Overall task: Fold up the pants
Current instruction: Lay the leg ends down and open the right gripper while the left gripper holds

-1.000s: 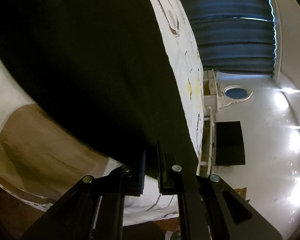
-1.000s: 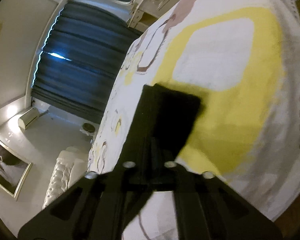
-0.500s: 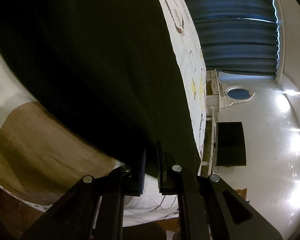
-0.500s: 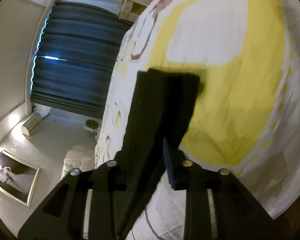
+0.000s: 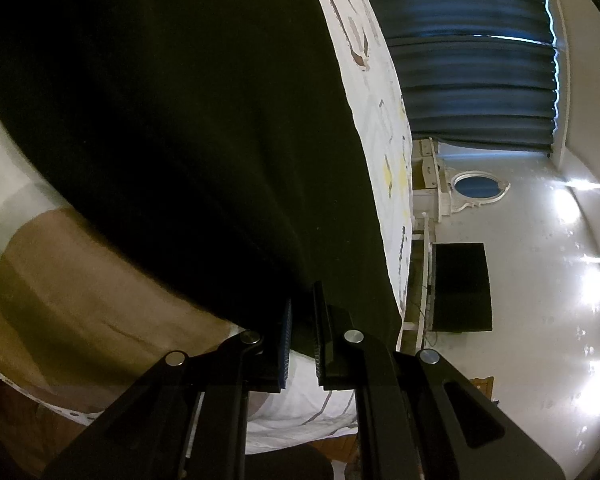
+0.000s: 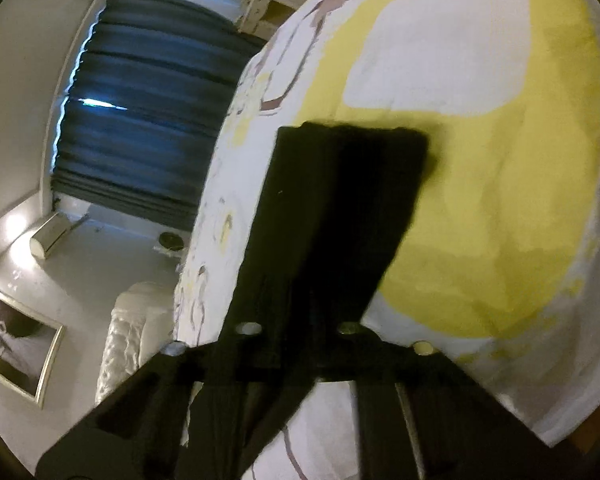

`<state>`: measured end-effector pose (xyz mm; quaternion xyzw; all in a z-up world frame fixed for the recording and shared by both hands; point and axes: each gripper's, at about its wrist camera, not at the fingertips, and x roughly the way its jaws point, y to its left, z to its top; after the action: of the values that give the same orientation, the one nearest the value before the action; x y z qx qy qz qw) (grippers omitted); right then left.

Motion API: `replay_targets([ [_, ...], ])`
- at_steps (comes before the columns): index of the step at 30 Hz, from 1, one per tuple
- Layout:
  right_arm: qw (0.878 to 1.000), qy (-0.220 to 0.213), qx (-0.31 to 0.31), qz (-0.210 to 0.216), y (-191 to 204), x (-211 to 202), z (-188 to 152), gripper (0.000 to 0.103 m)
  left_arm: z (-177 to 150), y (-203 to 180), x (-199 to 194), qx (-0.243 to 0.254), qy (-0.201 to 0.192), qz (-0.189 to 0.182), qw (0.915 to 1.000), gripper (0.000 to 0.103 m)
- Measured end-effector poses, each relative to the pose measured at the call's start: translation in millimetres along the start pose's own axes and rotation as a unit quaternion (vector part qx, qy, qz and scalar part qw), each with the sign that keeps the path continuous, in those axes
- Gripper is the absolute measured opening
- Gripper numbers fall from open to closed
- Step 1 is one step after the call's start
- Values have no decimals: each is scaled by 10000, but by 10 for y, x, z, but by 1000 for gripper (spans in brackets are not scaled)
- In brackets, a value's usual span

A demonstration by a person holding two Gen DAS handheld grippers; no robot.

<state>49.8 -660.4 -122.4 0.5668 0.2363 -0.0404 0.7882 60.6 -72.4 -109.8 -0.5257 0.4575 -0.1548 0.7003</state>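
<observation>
Black pants (image 6: 340,208), flat on patterned bedspread (image 6: 480,216)

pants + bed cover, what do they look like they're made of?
Pants: black, matte, soft woven or knit cloth, probably; it drapes from the left tool without shine.
Bed cover: thin printed cloth, likely cotton; matte, with yellow and white patches and slight wrinkles. The exact fibre cannot be told.
</observation>
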Motion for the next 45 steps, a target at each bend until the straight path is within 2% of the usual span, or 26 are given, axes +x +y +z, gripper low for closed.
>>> replay_targets([
  [12,9991,-298,-282,99,41,-312,-119,6,-36,-60,-63,350,-51,-106,9993,9],
  [17,9990,-346,-284,92,12,-312,-128,6,-54,4,-54,381,-4,-38,9993,9],
  [21,9991,-342,-243,-72,-95,-263,-111,6,-50,75,-27,362,105,42,9993,9],
  [25,9998,-199,-34,-45,-217,-207,-95,6,-42,60,-23,450,170,55,9988,9],
  [27,9996,-265,31,-45,-225,-248,-92,9,-38,61,-38,439,224,19,9988,9],
  [29,9991,-390,183,-14,-284,-354,-85,23,-59,42,-71,476,276,18,9985,11],
  [31,9984,-463,321,14,-346,-450,-67,30,-104,-6,-101,613,428,-16,9972,11],
  [33,9982,-470,363,0,-373,-495,-47,31,-133,-37,-120,698,530,-65,9961,27],
  [34,9982,-476,378,-2,-378,-508,-34,35,-143,-54,-129,725,551,-82,9958,42],
  [35,9980,-481,398,12,-380,-511,-20,41,-151,-82,-156,761,549,-108,9955,51],
  [37,9979,-493,425,10,-366,-501,13,47,-153,-148,-204,905,519,-160,9944,57],
  [41,9977,-555,370,-71,-278,-427,90,57,-111,-379,-391,1621,159,-310,9862,73],
  [43,9978,-514,423,-59,-285,-354,153,58,-46,-470,-497,1953,-97,-335,9801,74],
  [45,9974,-517,503,-32,-298,-317,206,58,53,-562,-620,2427,-449,-224,9688,76],
])
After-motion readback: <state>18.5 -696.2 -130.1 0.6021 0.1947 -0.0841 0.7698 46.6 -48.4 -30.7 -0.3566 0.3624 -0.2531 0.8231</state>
